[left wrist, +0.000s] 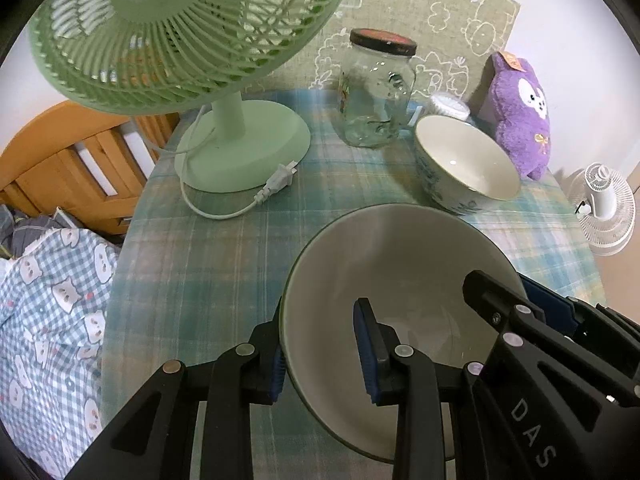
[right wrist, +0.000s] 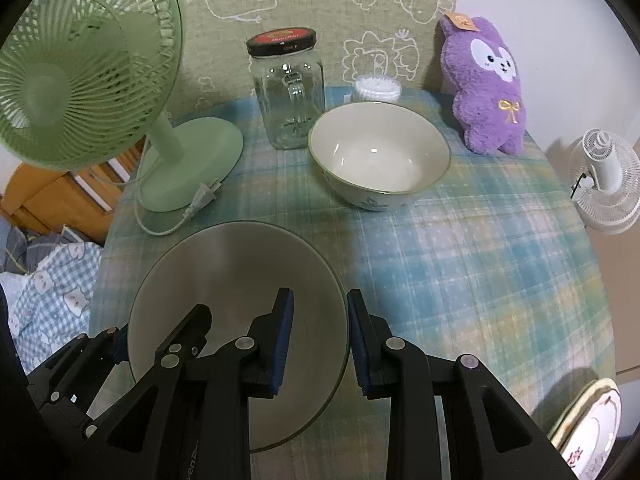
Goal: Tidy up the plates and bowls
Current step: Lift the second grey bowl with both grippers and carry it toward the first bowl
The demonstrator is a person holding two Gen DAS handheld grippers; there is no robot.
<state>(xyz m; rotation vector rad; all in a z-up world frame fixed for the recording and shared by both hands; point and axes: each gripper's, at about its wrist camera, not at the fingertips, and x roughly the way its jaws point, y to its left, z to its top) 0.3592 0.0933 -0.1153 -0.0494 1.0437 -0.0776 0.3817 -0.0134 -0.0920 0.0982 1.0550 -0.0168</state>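
Note:
A large cream bowl [left wrist: 400,272] [right wrist: 240,272] hangs just above the plaid tablecloth, held from both sides. My left gripper [left wrist: 320,312] [right wrist: 160,328] is shut on its left rim, one finger outside and one inside. On the opposite rim my right gripper [right wrist: 320,300] [left wrist: 508,284] is shut the same way. A second cream bowl with a blue pattern [left wrist: 468,160] [right wrist: 380,148] stands farther back on the table, apart from both grippers. Stacked plates [right wrist: 592,428] show at the lower right edge of the right wrist view.
A green desk fan [left wrist: 240,144] with a loose plug [left wrist: 280,180] stands at the back left. A glass jar [left wrist: 376,92], a cotton swab tub [right wrist: 376,90] and a purple plush [left wrist: 520,112] line the back. A white fan [right wrist: 604,172] is off the table's right; checked bedding [left wrist: 52,300] lies left.

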